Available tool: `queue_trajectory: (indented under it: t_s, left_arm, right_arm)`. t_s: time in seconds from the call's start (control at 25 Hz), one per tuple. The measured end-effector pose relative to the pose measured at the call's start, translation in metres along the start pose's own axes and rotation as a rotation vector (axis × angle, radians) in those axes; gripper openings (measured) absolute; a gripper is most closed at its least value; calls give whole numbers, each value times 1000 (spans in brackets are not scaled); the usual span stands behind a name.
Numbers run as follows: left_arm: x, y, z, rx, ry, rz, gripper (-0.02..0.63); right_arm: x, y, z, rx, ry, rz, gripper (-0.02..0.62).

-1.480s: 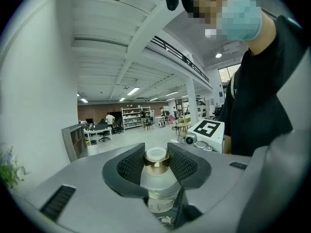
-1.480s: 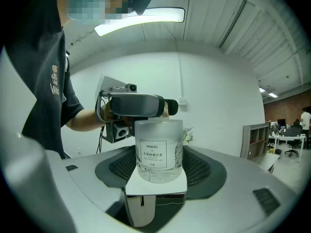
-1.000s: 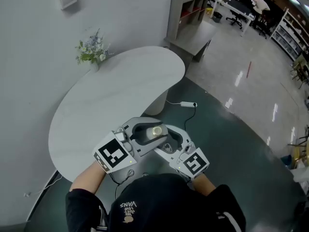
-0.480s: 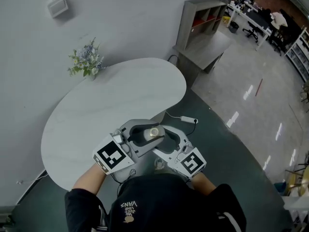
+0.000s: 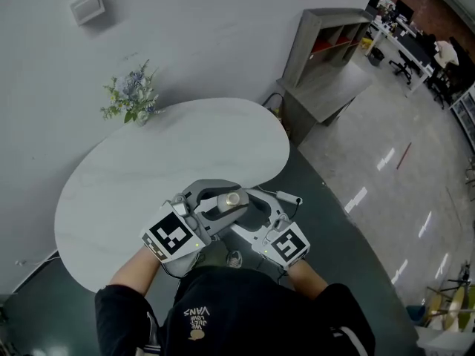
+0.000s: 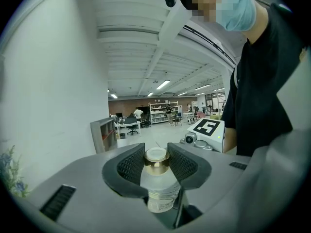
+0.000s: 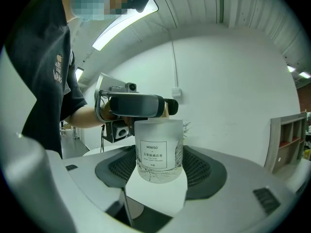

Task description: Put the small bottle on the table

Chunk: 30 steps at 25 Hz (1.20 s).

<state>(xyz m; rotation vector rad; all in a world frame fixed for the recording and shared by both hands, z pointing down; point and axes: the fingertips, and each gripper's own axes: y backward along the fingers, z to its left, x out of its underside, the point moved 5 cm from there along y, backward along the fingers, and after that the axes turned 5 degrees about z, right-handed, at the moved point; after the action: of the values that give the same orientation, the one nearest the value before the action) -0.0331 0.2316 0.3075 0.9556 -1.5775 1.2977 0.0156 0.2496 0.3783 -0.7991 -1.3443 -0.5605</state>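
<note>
I have both tools on the same object. The left gripper (image 6: 156,155) stands wide, yet its ribbed pads press on the shoulders of the small bottle (image 6: 160,191), with the gold collar (image 6: 156,163) and white cap rising between the jaw tips. From the other side, the right gripper (image 7: 159,161) is clamped on the bottle's lower body. Its pads lie against both frosted sides, just below the MINISO label (image 7: 153,153).

The bottle is upright and up in the air in front of me, over the near edge of the white table (image 5: 148,169) — not set down on it.

In the head view only the cap shows; the jaws hide the rest. In the right gripper view the left gripper crosses the top of the bottle and covers the cap. In the left gripper view the bottle's base is cut off behind the gripper body.

The glass is frosted, so I cannot tell what is inside or how full it is. At the table's far left side stand some flowers (image 5: 132,95), their vase hard to make out. The open shelf unit (image 5: 319,65) beyond has compartments too small to read — something red in one.
</note>
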Motion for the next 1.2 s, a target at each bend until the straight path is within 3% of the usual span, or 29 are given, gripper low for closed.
queue_trajectory:
  t_s: [0.76, 1.2]
  left_arm:
    - [47, -11, 151, 34, 16, 0, 161]
    - [73, -49, 213, -37, 63, -3, 161]
  right_arm:
    - [15, -120, -97, 48, -4, 21, 262]
    - [40, -154, -164, -30, -2, 79, 262]
